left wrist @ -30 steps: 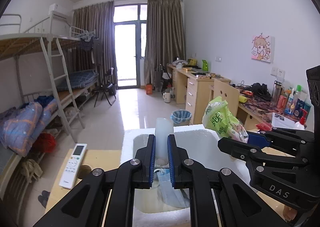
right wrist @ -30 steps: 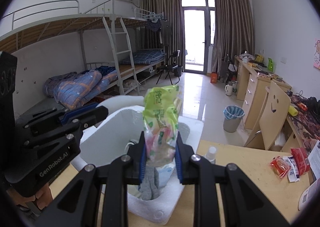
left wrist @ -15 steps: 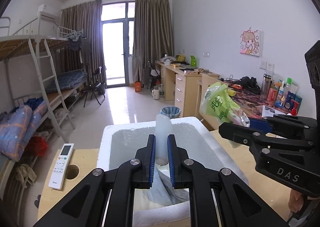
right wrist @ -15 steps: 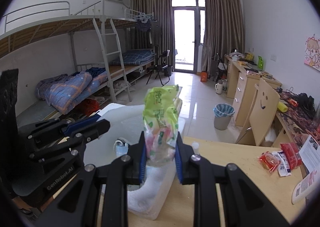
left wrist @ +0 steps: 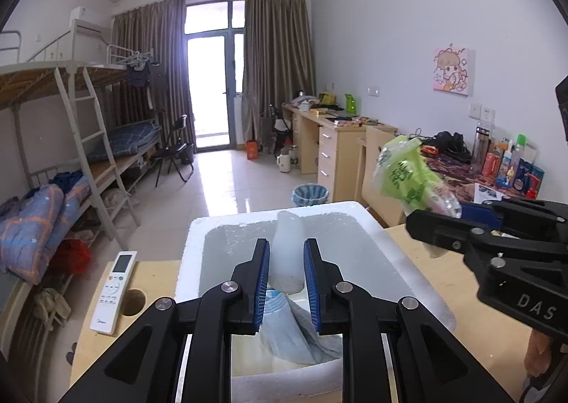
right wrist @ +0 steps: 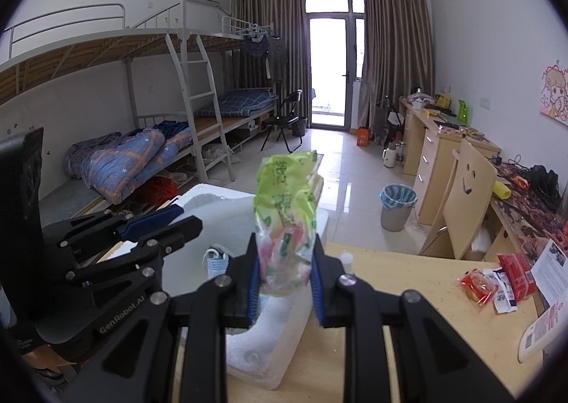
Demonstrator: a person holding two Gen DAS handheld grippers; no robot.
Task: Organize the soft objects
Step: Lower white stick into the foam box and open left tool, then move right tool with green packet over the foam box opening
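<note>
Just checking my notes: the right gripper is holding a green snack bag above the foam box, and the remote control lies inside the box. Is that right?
Not quite. The remote control lies on the table beside the foam box, as the left wrist view shows. The right gripper does hold the green snack bag.

Each camera rides just behind its own tool and looks forward and a little downward along the two black fingers, so those fingers fill the bottom of the picture at very close range. The left one faces the white foam box [left wrist: 269, 225] on the tabletop [left wrist: 156, 271], with the right tool [left wrist: 472, 215] crossing in from its right edge. The right one sits just beside it and catches the left tool [right wrist: 170, 216] at its left edge. Both views share the foam box, the bunk bed [left wrist: 71, 126] along the left wall, the balcony door [left wrist: 209, 90] at the far end and the blue-lined bin [left wrist: 309, 194].
</note>
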